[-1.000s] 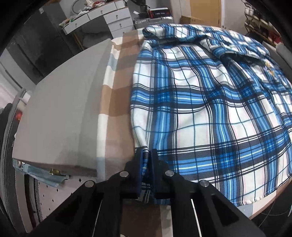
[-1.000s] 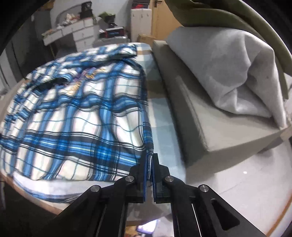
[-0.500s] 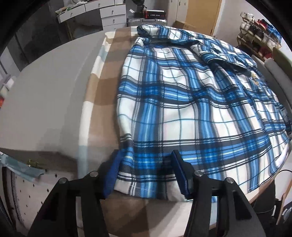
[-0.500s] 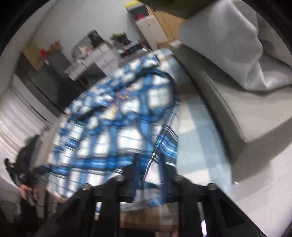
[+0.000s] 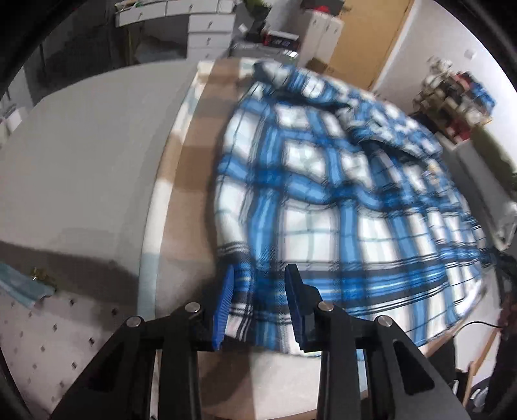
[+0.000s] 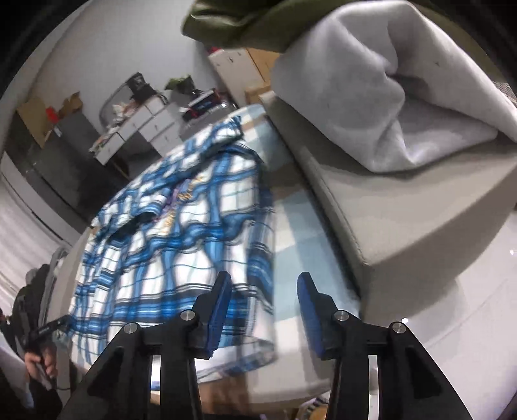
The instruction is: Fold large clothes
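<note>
A blue, white and black plaid shirt (image 5: pixel 323 194) lies spread flat on a checked table cover (image 5: pixel 194 155). My left gripper (image 5: pixel 260 268) hovers over the shirt's near left hem corner. Its jaws are apart and closing, with the hem lying between them and neither pad pressing on it. In the right wrist view the same shirt (image 6: pixel 181 242) fills the left half of the picture. My right gripper (image 6: pixel 264 274) is over the near right hem corner. Its jaws are opening, and the shirt's edge lies loose between them on the table cover (image 6: pixel 300 232).
A grey foam block (image 6: pixel 404 210) flanks the shirt on the right, carrying a folded grey blanket (image 6: pixel 387 80) and an olive garment (image 6: pixel 242 19). A grey slab (image 5: pixel 80 145) flanks the left. White drawers (image 5: pixel 206 29) stand behind. A person's hand (image 6: pixel 42 358) shows at lower left.
Both grippers were shut on the hem corners a second ago and now have their jaws apart. The hem rests on the table. Both views have rolled and shifted.
</note>
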`<state>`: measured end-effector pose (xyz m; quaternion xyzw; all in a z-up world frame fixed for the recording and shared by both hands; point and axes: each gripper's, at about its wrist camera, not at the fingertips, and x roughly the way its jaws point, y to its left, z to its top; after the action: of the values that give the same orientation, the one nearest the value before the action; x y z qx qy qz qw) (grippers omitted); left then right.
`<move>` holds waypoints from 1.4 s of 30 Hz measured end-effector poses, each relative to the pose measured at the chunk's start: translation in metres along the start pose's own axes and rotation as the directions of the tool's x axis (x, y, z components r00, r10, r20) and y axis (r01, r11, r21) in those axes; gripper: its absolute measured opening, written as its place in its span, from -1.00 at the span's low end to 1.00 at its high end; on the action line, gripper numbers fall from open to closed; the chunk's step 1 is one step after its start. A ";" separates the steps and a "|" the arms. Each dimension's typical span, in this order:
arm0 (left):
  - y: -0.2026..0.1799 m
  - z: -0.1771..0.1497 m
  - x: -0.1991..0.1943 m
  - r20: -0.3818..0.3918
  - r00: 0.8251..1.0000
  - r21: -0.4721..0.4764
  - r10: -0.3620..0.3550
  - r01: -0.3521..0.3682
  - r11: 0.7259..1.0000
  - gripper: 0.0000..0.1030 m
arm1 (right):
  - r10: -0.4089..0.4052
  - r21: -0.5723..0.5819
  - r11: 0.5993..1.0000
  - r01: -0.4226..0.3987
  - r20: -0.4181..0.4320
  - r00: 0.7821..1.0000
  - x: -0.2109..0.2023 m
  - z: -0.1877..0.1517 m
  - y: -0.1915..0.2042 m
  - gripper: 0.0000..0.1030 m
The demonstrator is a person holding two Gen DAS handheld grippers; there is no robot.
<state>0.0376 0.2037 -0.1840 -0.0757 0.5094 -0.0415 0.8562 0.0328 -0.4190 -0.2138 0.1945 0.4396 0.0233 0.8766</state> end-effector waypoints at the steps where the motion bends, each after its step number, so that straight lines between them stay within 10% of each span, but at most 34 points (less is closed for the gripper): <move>1: -0.001 -0.002 0.001 -0.002 1.000 -0.004 0.013 -0.013 1.000 -0.48 | -0.028 -0.012 1.000 0.028 -0.011 1.000 0.003 0.000 0.000 -0.17; 9: -0.016 -0.016 0.001 0.021 0.978 0.064 0.205 -0.206 0.976 -0.46 | -0.108 -0.084 0.991 0.102 -0.064 0.992 0.015 -0.002 0.009 -0.17; 12: -0.012 -0.009 0.005 -0.006 0.986 0.044 0.164 -0.163 0.986 -0.47 | -0.101 -0.110 0.990 0.090 -0.095 0.990 0.017 -0.003 0.016 -0.20; 15: -0.014 -0.003 0.007 -0.030 0.995 0.031 0.100 -0.099 0.995 -0.61 | -0.061 -0.143 0.989 0.039 -0.158 0.986 0.022 -0.008 0.031 -0.92; 17: -0.021 -0.002 0.008 -0.042 0.997 0.045 0.063 -0.061 0.997 -0.93 | -0.053 -0.178 0.984 0.028 -0.138 0.989 0.016 -0.010 0.040 -0.92; 23: -0.021 0.000 -0.019 0.069 0.996 0.013 -0.050 0.049 0.999 -0.96 | 0.166 -0.029 0.985 -0.169 -0.089 0.982 -0.008 0.000 0.030 -0.93; 28: -0.002 0.000 -0.004 0.031 0.997 -0.039 -0.065 0.066 0.997 -0.96 | 0.154 -0.026 0.987 -0.158 -0.114 0.981 0.003 -0.009 0.027 -0.86; 31: 0.003 -0.004 0.004 -0.015 0.997 -0.054 -0.073 0.072 0.996 -0.86 | 0.172 0.017 0.985 -0.172 -0.139 0.975 0.009 -0.010 0.026 -0.86; 35: 0.004 -0.006 -0.002 -0.006 0.992 -0.066 -0.126 0.125 0.990 -0.17 | 0.169 0.036 0.986 -0.165 -0.146 0.975 0.017 -0.008 0.027 -0.86; 39: 0.003 0.000 0.002 0.018 0.993 -0.059 -0.118 0.119 0.991 -0.10 | 0.128 0.004 0.992 -0.129 -0.148 0.981 0.022 -0.005 0.032 -0.86; 41: 0.001 0.005 0.007 0.031 0.994 -0.059 -0.104 0.106 0.993 -0.30 | 0.084 -0.038 0.995 -0.091 -0.151 0.985 0.027 -0.003 0.037 -0.86; 42: 0.000 0.007 0.009 0.026 0.998 -0.058 -0.061 0.062 0.996 -0.76 | 0.059 -0.054 0.996 -0.068 -0.158 0.986 0.030 -0.003 0.038 -0.91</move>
<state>0.0484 0.2033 -0.1883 -0.1170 0.4974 -0.0520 0.8580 0.0538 -0.3766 -0.2244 0.1800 0.4996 0.0791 0.8437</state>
